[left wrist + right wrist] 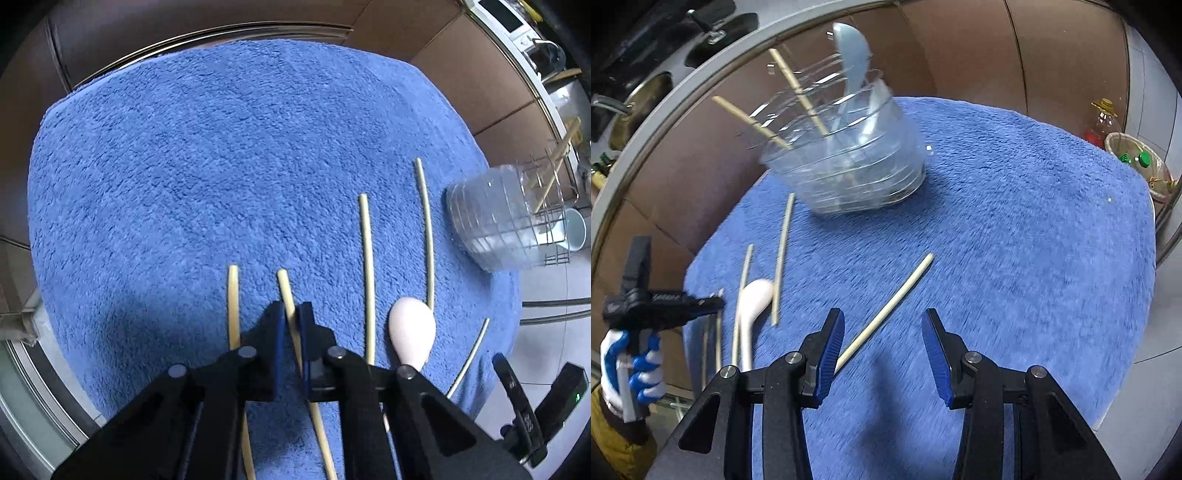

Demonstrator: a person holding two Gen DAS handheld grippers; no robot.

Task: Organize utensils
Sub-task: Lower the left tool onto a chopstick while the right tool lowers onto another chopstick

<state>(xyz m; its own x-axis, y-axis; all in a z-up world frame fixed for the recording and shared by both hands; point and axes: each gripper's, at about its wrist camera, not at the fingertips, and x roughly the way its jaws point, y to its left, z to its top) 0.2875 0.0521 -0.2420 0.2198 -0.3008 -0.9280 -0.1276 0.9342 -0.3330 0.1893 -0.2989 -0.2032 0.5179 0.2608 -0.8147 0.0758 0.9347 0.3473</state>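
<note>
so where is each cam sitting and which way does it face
Left wrist: rides on the left hand-held gripper, looking down and forward over the blue towel; its own fingers pinch a chopstick.
Right wrist: rides on the right hand-held gripper, jaws apart, facing the clear container; the gloved left hand shows at far left.
Shared: the towel, the container, the white spoon and loose chopsticks.

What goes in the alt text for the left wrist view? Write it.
The left gripper is shut on a chopstick lying on a blue towel. Four more chopsticks and a white spoon lie alongside, with a clear container at the right.
</note>
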